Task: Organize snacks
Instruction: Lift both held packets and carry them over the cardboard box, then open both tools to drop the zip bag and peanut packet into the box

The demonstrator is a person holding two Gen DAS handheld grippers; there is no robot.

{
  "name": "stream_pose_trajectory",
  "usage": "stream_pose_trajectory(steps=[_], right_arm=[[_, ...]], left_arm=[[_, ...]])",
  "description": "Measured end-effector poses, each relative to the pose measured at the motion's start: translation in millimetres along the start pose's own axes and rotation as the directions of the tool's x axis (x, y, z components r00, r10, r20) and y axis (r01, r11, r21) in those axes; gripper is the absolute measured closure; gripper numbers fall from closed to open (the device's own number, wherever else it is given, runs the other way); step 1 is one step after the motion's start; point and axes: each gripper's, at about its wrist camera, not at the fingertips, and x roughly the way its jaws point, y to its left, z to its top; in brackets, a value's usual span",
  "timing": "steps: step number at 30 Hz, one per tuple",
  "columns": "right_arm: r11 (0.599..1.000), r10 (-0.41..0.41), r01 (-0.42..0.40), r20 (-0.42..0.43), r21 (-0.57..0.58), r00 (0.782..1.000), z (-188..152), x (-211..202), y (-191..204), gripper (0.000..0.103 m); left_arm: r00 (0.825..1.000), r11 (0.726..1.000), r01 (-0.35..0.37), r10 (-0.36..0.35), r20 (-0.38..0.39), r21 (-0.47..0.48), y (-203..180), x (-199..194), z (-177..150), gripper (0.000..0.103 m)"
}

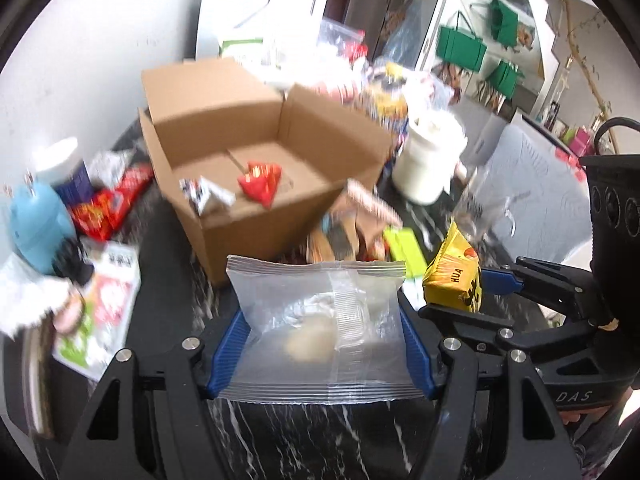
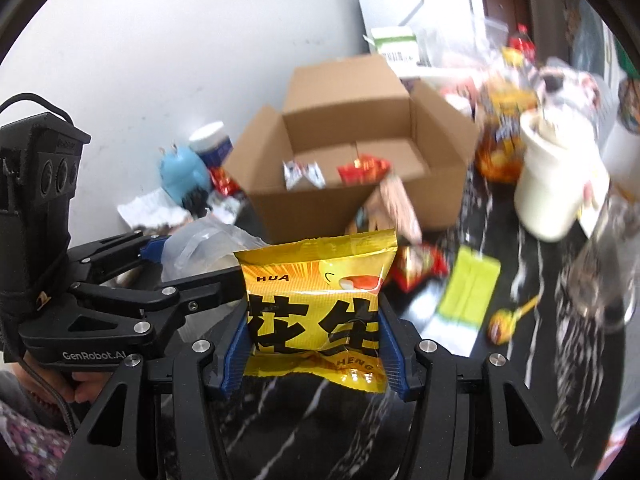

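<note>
the left gripper (image 1: 322, 344) has its two blue-padded fingers (image 1: 228, 344) closed on one clear packet (image 1: 320, 320), which stands upright between them above the dark marbled worktop (image 1: 288, 440); a pale round snack shows through the plastic. at about 3 o'clock from it in the left wrist view, the right gripper (image 2: 314, 344) clamps one yellow peanut packet (image 2: 316, 304) by its lower half, the packet's top edge free above the fingers (image 2: 390, 348). the two grippers sit just beside each other, the yellow packet (image 1: 454, 276) near the clear one.

at 12 o'clock of both grippers stands one open cardboard box (image 1: 256, 152) with its flaps up. inside it lie two packets: one red packet (image 1: 260, 182) and one silver-white packet (image 1: 204, 196), side by side on the box floor, the silver one at 9 o'clock of the red.

at 9 o'clock of the box, against the wall, sit one blue rounded object (image 1: 38, 228) and one white-lidded jar (image 1: 66, 168), with red wrappers (image 1: 108, 208) near them. at 3 o'clock of the box stands one white tub (image 1: 430, 160). one lime-green flat pack (image 2: 468, 288) lies on the worktop at 5 o'clock of the box, with one yellow lollipop (image 2: 502, 322) just beside it.
</note>
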Motion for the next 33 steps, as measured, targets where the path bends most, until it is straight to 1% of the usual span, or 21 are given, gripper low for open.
stream_pose_trajectory(steps=[4, 8, 15, 19, 26, 29, 33], right_arm=[[0.999, -0.008, 0.011, 0.054, -0.052, 0.999, 25, -9, 3, 0.048], [0.994, -0.028, 0.038, 0.102, -0.103, 0.994, 50, -15, 4, 0.048], [0.987, -0.042, 0.066, 0.167, -0.143, 0.985, 95, -18, 0, 0.048], [0.983, -0.050, 0.081, 0.184, -0.162, 0.982, 123, -13, -2, 0.048], [0.980, -0.043, 0.081, 0.202, -0.182, 0.978, 166, 0, -9, 0.048], [0.977, -0.065, 0.105, 0.207, -0.188, 0.976, 182, 8, -13, 0.048], [0.976, -0.077, 0.114, 0.200, -0.183, 0.977, 200, 23, -20, 0.048]], left_arm=[[0.997, 1.000, -0.005, 0.003, 0.074, 0.017, 0, -11, 21, 0.035], [0.990, 0.999, -0.021, 0.018, 0.143, 0.025, 4, -20, 42, 0.035], [0.974, 0.999, -0.039, 0.032, 0.223, 0.027, 15, -24, 84, 0.035], [0.963, 0.998, -0.052, 0.039, 0.266, 0.041, 22, -23, 110, 0.035], [0.958, 0.998, -0.055, 0.050, 0.282, 0.009, 42, -9, 147, 0.035], [0.954, 0.996, -0.084, 0.078, 0.289, 0.009, 48, 0, 158, 0.035], [0.949, 0.992, -0.124, 0.116, 0.292, 0.007, 56, 12, 175, 0.035]])
